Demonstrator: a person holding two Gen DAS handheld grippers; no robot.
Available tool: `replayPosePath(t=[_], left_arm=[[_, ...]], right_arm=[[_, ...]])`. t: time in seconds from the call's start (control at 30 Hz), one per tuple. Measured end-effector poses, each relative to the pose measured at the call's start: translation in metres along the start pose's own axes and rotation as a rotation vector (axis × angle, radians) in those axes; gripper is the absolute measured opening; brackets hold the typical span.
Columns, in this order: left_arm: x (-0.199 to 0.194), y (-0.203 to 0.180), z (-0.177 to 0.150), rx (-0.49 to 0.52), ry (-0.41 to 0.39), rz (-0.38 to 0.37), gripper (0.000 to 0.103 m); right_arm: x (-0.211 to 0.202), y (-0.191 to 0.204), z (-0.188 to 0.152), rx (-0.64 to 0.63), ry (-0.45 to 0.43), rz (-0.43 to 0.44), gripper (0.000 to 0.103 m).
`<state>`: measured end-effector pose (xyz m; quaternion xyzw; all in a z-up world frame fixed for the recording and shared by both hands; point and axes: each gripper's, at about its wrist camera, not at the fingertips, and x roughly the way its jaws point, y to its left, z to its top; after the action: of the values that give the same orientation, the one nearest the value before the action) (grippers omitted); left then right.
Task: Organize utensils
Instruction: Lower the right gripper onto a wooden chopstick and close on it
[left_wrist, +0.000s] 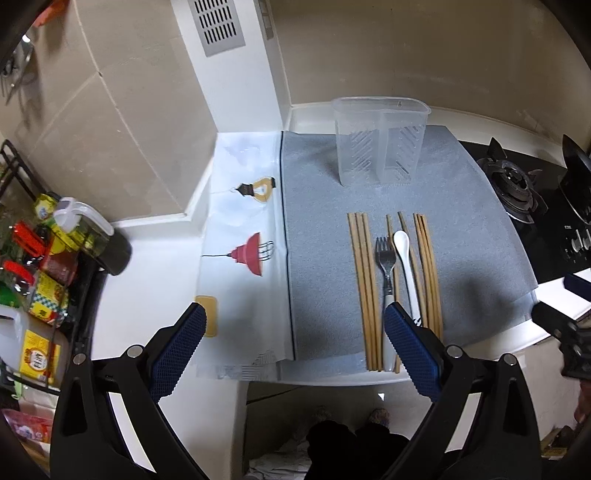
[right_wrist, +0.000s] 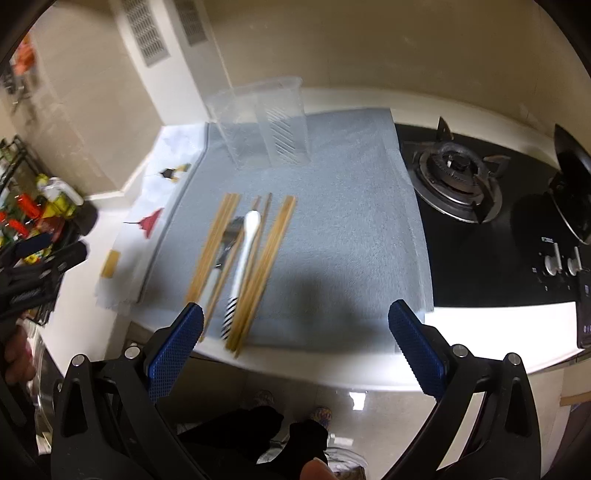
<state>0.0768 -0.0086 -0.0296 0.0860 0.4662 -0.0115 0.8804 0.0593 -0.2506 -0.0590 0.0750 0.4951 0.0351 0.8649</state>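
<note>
On a grey mat (left_wrist: 325, 229) (right_wrist: 351, 206) lie several wooden chopsticks (left_wrist: 364, 280) (right_wrist: 210, 243), a metal fork (left_wrist: 385, 258) (right_wrist: 227, 236) with a white handle, and a white spoon (left_wrist: 406, 266) (right_wrist: 245, 243). A clear two-compartment plastic holder (left_wrist: 378, 144) (right_wrist: 262, 122) stands upright and empty at the mat's far edge. My left gripper (left_wrist: 295, 317) is open, held above the counter's front edge left of the utensils. My right gripper (right_wrist: 295, 317) is open, above the front edge right of the utensils. Neither holds anything.
A gas stove (left_wrist: 517, 184) (right_wrist: 458, 177) with knobs (right_wrist: 561, 260) sits right of the mat. A patterned white sheet (left_wrist: 243, 236) lies left of it. A rack of bottles and jars (left_wrist: 40, 251) (right_wrist: 33, 221) stands at far left. Walls close off the back.
</note>
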Motion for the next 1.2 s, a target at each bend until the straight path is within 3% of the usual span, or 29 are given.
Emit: replayPosePath(t=[0.07, 0.1, 0.23, 0.4, 0.53, 0.73, 0.9, 1.2], left_arm=[[0.012, 0.002, 0.002, -0.013, 0.029, -0.044, 0.094], [0.018, 0.003, 0.004, -0.015, 0.038, -0.057, 0.094], [0.054, 0.007, 0.016, -0.011, 0.075, -0.105, 0.094], [0.097, 0.011, 0.041, 0.013, 0.110, -0.167, 0.093], [0.128, 0.008, 0.056, 0.046, 0.153, -0.200, 0.092], [0.155, 0.005, 0.066, 0.064, 0.205, -0.209, 0.092], [0.162, 0.005, 0.069, 0.041, 0.223, -0.196, 0.092], [0.163, 0.005, 0.064, 0.012, 0.249, -0.169, 0.092]], right_arm=[[0.019, -0.001, 0.013, 0.021, 0.024, 0.009, 0.095], [0.031, -0.001, 0.020, 0.032, 0.045, 0.012, 0.089], [0.085, 0.004, 0.043, 0.054, 0.143, 0.012, 0.043], [0.142, 0.015, 0.060, 0.078, 0.232, -0.012, 0.027], [0.169, 0.019, 0.064, 0.093, 0.276, -0.052, 0.024], [0.176, 0.025, 0.077, 0.066, 0.271, -0.058, 0.024], [0.176, 0.030, 0.084, 0.020, 0.283, 0.002, 0.024], [0.184, 0.026, 0.090, 0.002, 0.306, -0.035, 0.022]])
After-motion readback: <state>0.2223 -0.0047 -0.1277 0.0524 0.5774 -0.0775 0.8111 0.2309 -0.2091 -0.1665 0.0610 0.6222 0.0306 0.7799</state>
